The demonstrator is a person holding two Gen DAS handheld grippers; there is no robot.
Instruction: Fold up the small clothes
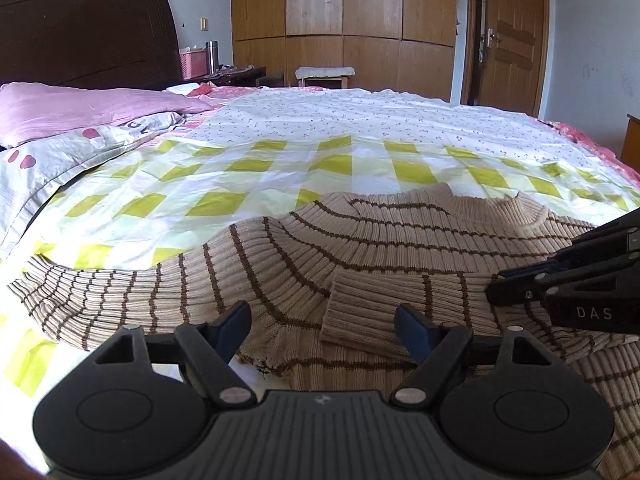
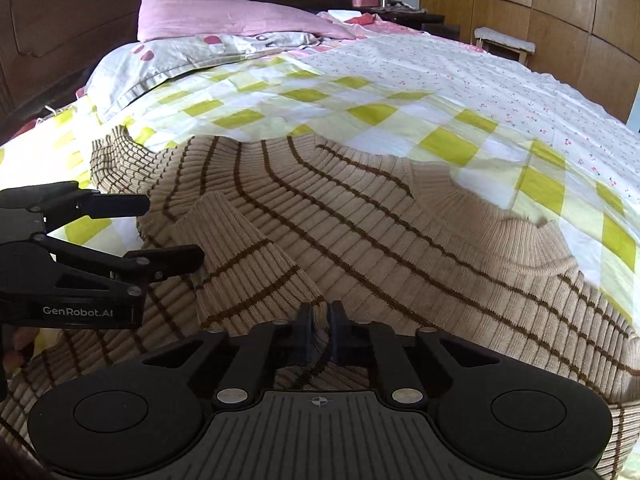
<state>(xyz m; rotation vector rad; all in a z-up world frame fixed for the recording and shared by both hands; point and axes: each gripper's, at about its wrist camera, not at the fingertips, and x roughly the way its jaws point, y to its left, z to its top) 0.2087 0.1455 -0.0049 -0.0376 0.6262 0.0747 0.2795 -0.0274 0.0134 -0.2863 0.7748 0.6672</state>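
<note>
Striped sweater (image 1: pixel 400 248) spread on the checked bedsheet (image 1: pixel 240 168), one sleeve cuff (image 1: pixel 368 304) folded across its body. My left gripper (image 1: pixel 324 328) spread wide above the cuff, empty. My right gripper (image 2: pixel 320 332) pinched together on a sweater fold. Pillows (image 2: pixel 224 20) beyond, well apart.

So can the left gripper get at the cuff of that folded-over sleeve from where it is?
Probably yes. The left gripper is open and the sleeve cuff lies on top of the sweater right between its fingers, with nothing covering it. The right gripper sits off to the side, shut on sweater fabric.
</note>
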